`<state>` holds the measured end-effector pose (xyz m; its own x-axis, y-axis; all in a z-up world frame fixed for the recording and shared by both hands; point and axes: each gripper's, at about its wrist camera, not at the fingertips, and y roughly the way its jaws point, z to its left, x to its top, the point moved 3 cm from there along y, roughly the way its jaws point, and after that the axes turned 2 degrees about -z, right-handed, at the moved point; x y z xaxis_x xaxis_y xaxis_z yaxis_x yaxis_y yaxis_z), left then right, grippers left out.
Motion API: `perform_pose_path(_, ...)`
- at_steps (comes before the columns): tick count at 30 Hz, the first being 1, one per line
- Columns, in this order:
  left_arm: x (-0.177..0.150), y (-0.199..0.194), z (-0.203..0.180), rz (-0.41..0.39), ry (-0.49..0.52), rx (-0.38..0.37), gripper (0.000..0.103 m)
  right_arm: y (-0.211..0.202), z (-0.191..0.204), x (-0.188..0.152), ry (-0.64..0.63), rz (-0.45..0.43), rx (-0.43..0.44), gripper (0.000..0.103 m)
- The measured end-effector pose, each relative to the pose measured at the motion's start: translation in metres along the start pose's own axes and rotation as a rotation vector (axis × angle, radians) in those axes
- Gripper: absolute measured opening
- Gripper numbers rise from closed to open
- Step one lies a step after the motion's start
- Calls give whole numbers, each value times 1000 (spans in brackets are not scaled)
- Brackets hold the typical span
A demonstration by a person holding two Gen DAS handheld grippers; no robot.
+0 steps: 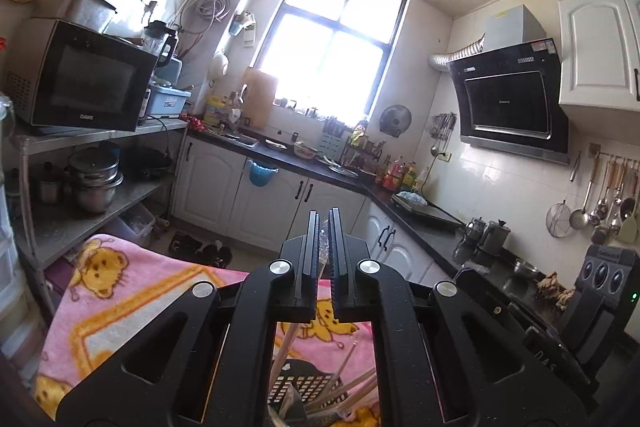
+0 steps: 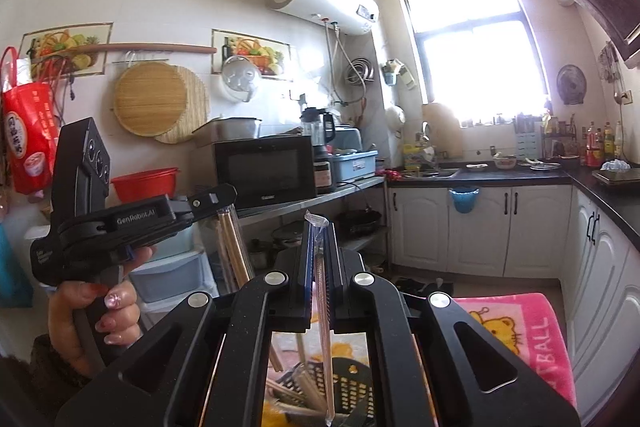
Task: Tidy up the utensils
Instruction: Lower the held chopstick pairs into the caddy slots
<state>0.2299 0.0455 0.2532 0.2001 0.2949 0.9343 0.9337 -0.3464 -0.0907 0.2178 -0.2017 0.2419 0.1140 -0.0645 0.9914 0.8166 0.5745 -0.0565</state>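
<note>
My left gripper (image 1: 324,223) is shut on a pair of wrapped wooden chopsticks (image 1: 322,247) that hang down through it. It shows from the side in the right wrist view (image 2: 230,205), held up by a hand, with the chopsticks (image 2: 236,247) below it. My right gripper (image 2: 319,227) is shut on a thin straw-like utensil in clear wrap (image 2: 322,291) that reaches down into a black perforated holder (image 2: 352,387). The holder (image 1: 304,387) stands on the pink cartoon cloth (image 1: 120,291) with several more chopsticks (image 1: 352,391) in it.
A metal rack with a microwave (image 1: 80,87) and pots (image 1: 94,179) stands to the left. White cabinets under a dark counter (image 1: 400,203) run along the window wall and the right side. Ladles hang on the right wall (image 1: 600,203). Plastic drawers (image 2: 172,267) stand beside the rack.
</note>
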Motion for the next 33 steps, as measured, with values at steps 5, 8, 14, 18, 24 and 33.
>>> perform_pose_path(5, -17, 22, 7, 37, -11, 18, 2, 10, -11, -8, 12, 0, -26, 5)
perform_pose_path(8, -28, 29, 12, 46, -1, 35, 2, 18, -20, -17, 26, 16, -53, 5)
perform_pose_path(14, -45, 41, 19, 71, -2, 43, 2, 33, -32, -38, 38, 39, -97, 5)
perform_pose_path(18, -57, 49, 24, 90, -6, 40, 2, 45, -37, -54, 55, 59, -116, 5)
perform_pose_path(24, -78, 58, 30, 121, -37, 20, 2, 59, -38, -74, 74, 87, -117, 5)
perform_pose_path(33, -104, 69, 39, 188, -63, 22, 2, 72, -31, -99, 76, 142, -106, 5)
